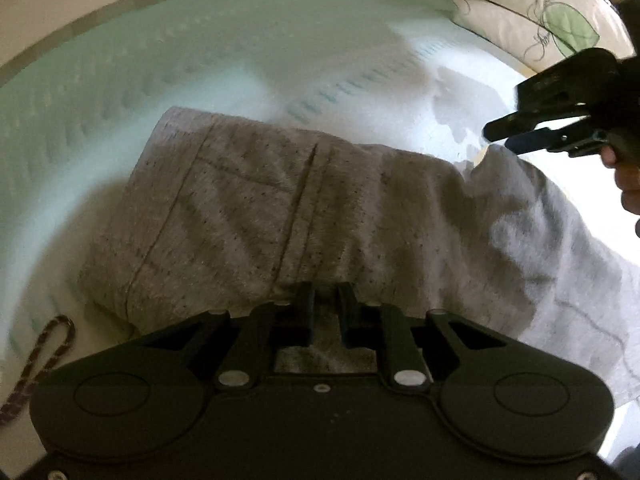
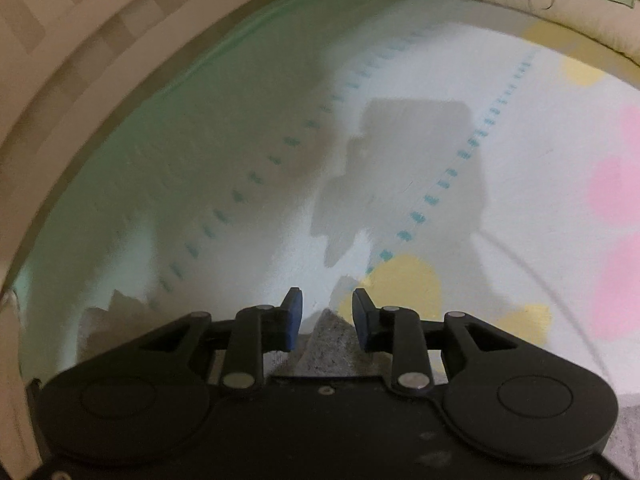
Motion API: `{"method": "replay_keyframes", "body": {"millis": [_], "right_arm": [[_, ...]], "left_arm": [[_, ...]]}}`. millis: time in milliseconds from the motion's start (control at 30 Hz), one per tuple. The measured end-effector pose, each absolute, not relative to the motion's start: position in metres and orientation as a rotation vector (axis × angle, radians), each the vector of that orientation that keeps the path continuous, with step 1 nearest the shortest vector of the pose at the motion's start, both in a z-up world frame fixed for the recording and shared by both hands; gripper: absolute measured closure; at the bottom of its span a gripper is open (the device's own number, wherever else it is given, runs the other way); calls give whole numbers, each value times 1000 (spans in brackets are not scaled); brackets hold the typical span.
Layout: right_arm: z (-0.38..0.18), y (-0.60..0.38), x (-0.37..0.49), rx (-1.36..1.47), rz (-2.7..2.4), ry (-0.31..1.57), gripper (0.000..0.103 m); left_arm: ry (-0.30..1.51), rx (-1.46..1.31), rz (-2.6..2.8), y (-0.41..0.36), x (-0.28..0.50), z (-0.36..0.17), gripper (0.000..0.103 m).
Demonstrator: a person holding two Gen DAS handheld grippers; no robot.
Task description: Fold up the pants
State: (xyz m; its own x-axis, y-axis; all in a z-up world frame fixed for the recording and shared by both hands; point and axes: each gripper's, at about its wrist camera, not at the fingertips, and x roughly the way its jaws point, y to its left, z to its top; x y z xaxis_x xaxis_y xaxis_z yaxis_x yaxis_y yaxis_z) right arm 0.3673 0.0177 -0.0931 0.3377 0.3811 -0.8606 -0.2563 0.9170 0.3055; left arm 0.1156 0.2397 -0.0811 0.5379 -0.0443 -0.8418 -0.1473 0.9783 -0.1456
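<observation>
Left wrist: grey pants [image 1: 280,208] lie folded; left gripper [image 1: 325,300] pinches them, right gripper [image 2: 327,316] agape.

Left wrist view low over pants [image 1: 320,208]; right faces bedsheet [image 2: 280,140]; both share sheet.

Pants [image 1: 304,208] lie across a bed sheet [image 1: 200,64], pillow [image 1: 532,12] behind at right, cord [image 1: 44,356] at left.

You find no readable print anywhere. Only candidate: dark cursive scrawl on leaf-patterned pillow [image 1: 536,20], far beyond your right gripper [image 1: 505,135], up right; strokes too blurred to make out letters.
</observation>
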Motion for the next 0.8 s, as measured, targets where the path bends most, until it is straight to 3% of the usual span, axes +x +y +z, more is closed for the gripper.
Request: {"method": "replay_keyframes", "body": {"millis": [133, 200, 300, 600, 700, 800], "right_arm": [[-101, 29, 363, -2, 440, 1181, 73], [-102, 33, 360, -38, 467, 1192, 94], [-99, 34, 353, -64, 474, 1150, 95], [-125, 22, 357, 55, 371, 1093, 92], [-115, 5, 354, 151, 343, 1033, 84], [-85, -25, 341, 206, 322, 952, 84]], "left_arm": [[1003, -247, 58, 246, 116, -82, 79], [1003, -258, 58, 247, 116, -83, 79], [1001, -261, 60, 247, 116, -84, 79], [993, -236, 62, 244, 114, -84, 79], [988, -235, 61, 244, 113, -84, 79], [984, -203, 64, 239, 112, -84, 79]]}}
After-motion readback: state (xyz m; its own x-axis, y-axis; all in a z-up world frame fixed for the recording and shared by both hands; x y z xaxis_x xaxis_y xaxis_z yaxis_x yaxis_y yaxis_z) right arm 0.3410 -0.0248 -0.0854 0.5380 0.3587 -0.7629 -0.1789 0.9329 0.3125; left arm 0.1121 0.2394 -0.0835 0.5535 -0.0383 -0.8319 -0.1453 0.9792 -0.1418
